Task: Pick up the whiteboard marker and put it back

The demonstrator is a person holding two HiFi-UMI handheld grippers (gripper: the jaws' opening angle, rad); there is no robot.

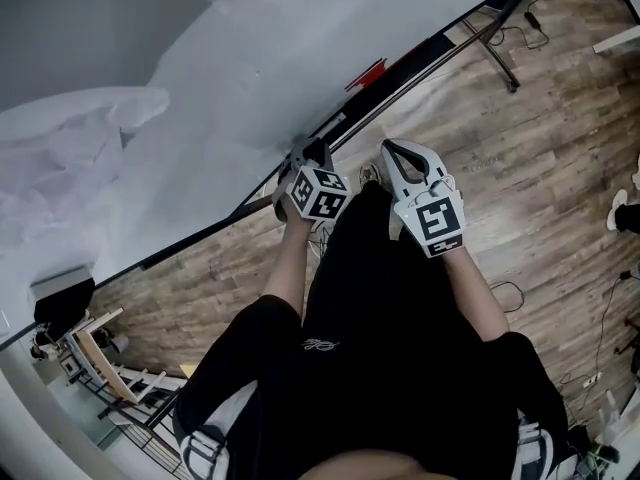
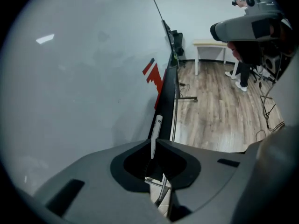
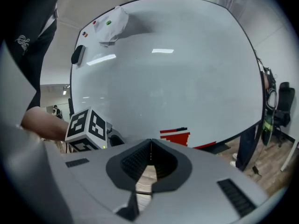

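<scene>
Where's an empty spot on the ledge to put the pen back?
The black ledge under the whiteboard looks bare from the left gripper, which grips the whiteboard marker, up past the red patch on the board. The far end, by the chair, is crowded.

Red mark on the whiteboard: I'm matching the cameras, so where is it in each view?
Head view: red mark, upper centre.
Left gripper view: centre, slightly high.
Right gripper view: low centre.
Shared landmark: the whiteboard's black bottom rail, right beside the mark.

White marker (image 2: 157,129) between shut jaws
</scene>
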